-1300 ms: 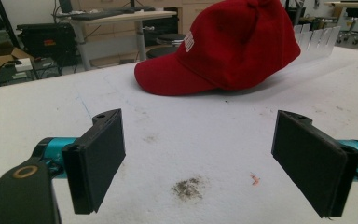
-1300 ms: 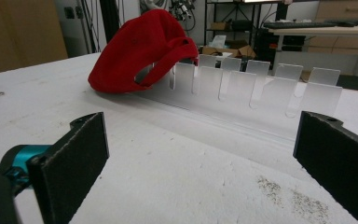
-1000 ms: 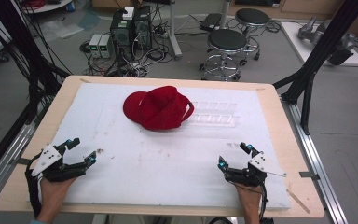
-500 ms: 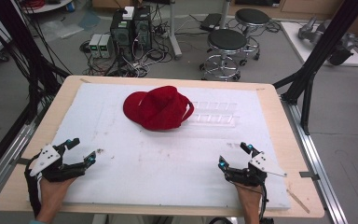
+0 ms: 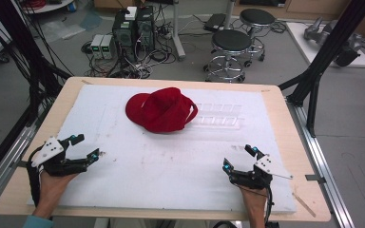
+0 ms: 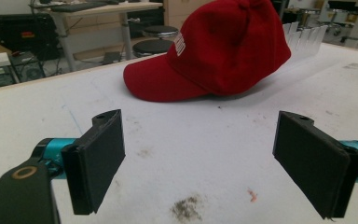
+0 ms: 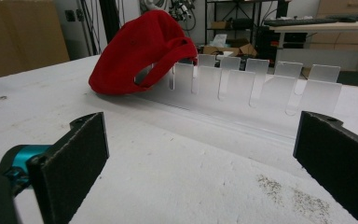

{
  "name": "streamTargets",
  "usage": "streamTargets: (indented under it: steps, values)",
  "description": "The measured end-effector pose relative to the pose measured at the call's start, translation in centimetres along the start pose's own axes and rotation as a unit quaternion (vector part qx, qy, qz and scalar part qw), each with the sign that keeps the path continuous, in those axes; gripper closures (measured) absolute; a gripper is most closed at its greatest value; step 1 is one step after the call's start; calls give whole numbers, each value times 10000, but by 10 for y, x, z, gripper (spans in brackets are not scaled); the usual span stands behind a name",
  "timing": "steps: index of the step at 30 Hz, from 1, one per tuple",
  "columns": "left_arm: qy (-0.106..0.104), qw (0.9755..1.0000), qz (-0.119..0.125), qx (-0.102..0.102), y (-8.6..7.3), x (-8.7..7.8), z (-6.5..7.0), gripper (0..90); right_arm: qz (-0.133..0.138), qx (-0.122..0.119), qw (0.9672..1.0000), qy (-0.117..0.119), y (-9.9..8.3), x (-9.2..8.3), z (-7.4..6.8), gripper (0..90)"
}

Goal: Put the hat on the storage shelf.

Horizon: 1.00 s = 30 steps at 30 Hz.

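A red cap [image 5: 161, 110] lies on the white mat at the table's far middle, its brim toward the left. In the left gripper view the red cap [image 6: 219, 51] sits ahead with white lettering on its front. A clear slotted rack [image 5: 217, 116] stands just right of it; the cap's back rests against the clear rack [image 7: 256, 86] in the right gripper view. My left gripper [image 5: 85, 147] is held near the front left, jaws open and empty. My right gripper [image 5: 240, 158] is at the front right, open and empty too.
The white mat [image 5: 171, 161] covers most of the wooden table [image 5: 285, 109]. Black frame posts [image 5: 323, 57] rise at the right and left corners. Stools [image 5: 230, 45] and computer boxes [image 5: 133, 23] stand on the floor beyond the far edge.
My left gripper has lifted slightly off the mat and edged forward. The right gripper and the cap have stayed put.
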<state>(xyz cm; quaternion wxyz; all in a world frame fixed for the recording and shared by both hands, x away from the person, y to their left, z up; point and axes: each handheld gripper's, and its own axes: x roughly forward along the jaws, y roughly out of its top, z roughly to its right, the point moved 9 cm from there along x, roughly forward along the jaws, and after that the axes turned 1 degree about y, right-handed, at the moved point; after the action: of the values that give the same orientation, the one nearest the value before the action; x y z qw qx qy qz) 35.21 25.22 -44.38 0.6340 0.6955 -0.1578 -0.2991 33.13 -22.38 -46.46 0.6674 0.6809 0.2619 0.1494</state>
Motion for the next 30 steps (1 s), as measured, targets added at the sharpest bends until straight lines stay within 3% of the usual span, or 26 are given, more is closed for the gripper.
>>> streamTargets:
  steps: [5,7,16,22,30]
  values:
    - [-141,9999,-51,78,19,8,-2,171,1,-15,10000,-11,0,0,0,20]
    - [-194,9996,-84,212,33,15,-4,171,5,-13,10000,-14,0,0,0,20]
    - [-342,9981,-174,481,63,38,-9,207,24,-19,10000,5,0,0,0,20]
    - [-265,9983,-81,516,79,59,-18,213,13,-16,10000,11,0,0,0,20]
    - [-508,9965,-399,523,91,94,-19,182,12,-1,10000,-3,0,0,0,20]
